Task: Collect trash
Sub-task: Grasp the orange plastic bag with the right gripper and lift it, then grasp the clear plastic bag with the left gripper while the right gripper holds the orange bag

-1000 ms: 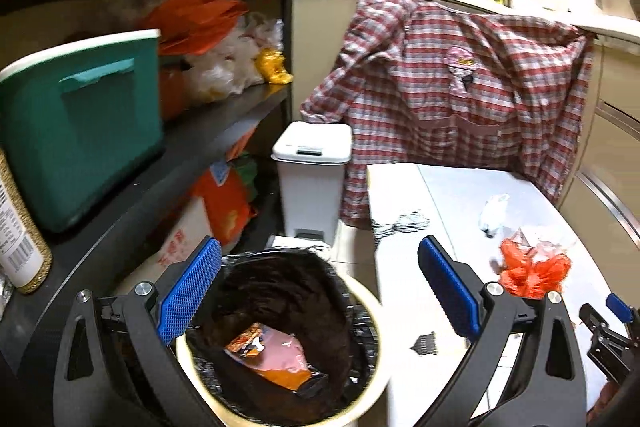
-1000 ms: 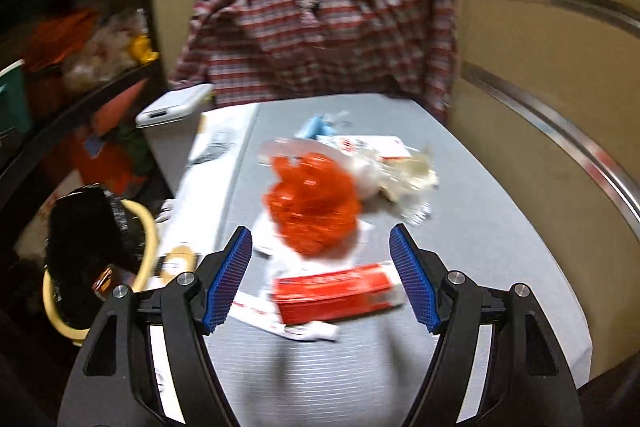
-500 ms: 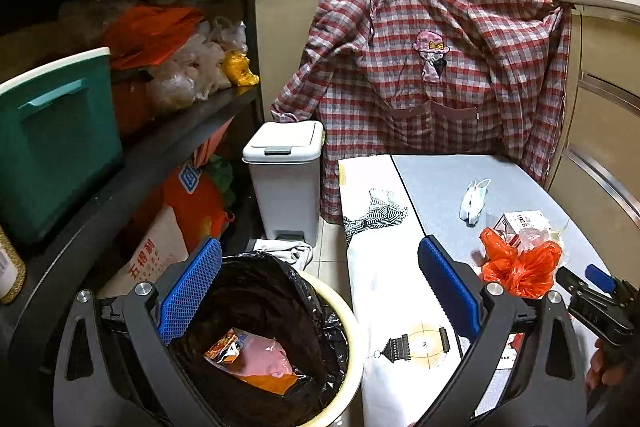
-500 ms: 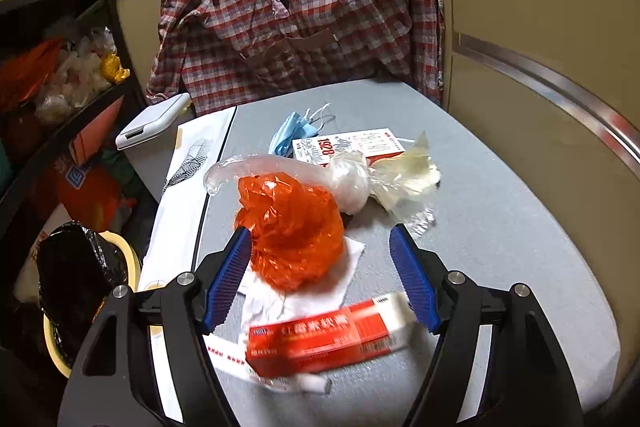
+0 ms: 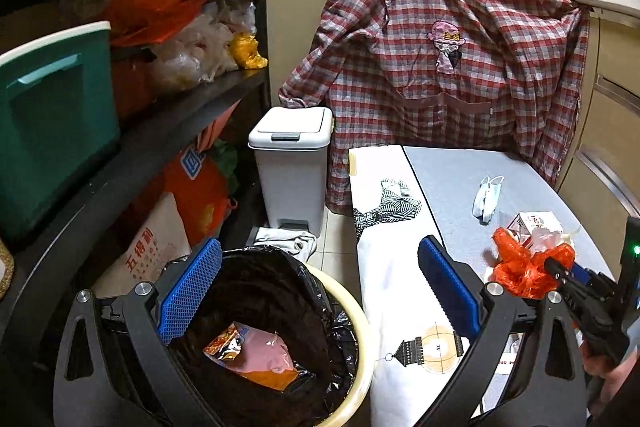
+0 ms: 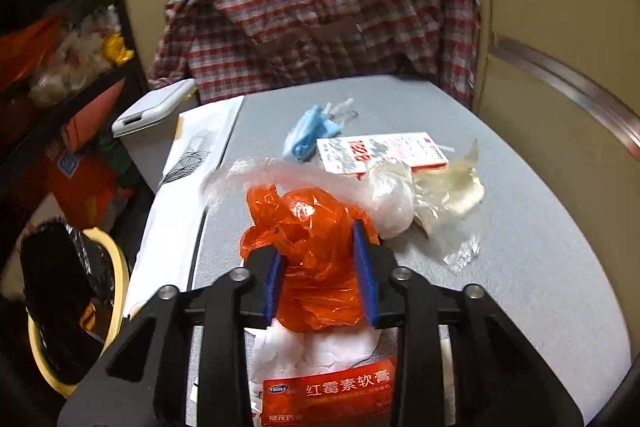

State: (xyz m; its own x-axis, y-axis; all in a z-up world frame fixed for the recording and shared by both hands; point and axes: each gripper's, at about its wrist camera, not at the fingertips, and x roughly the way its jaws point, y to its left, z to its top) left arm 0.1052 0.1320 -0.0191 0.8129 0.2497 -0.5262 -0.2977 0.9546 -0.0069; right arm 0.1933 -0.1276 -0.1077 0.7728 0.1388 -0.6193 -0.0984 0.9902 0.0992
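My right gripper (image 6: 320, 269) is shut on a crumpled orange plastic bag (image 6: 308, 227) on the grey table (image 6: 540, 247); the bag also shows in the left wrist view (image 5: 524, 267). Beneath it lie a white tissue (image 6: 312, 351) and a red ointment box (image 6: 332, 395). Behind it lie clear plastic bags (image 6: 400, 195), a red-and-white carton (image 6: 384, 155) and a blue face mask (image 6: 308, 135). My left gripper (image 5: 316, 291) is open and empty above a cream bin with a black liner (image 5: 344, 307), which holds a pink-orange wrapper (image 5: 252, 355).
A white pedal bin (image 5: 292, 163) stands behind the cream bin. Dark shelves on the left hold a teal box (image 5: 52, 119) and bags. A plaid shirt (image 5: 440, 75) hangs over the counter behind the table. A white printed cloth (image 5: 396, 259) covers the table's left strip.
My right gripper moved forward and closed its jaws on the orange bag. My left gripper stayed open over the cream bin and shifted a little.
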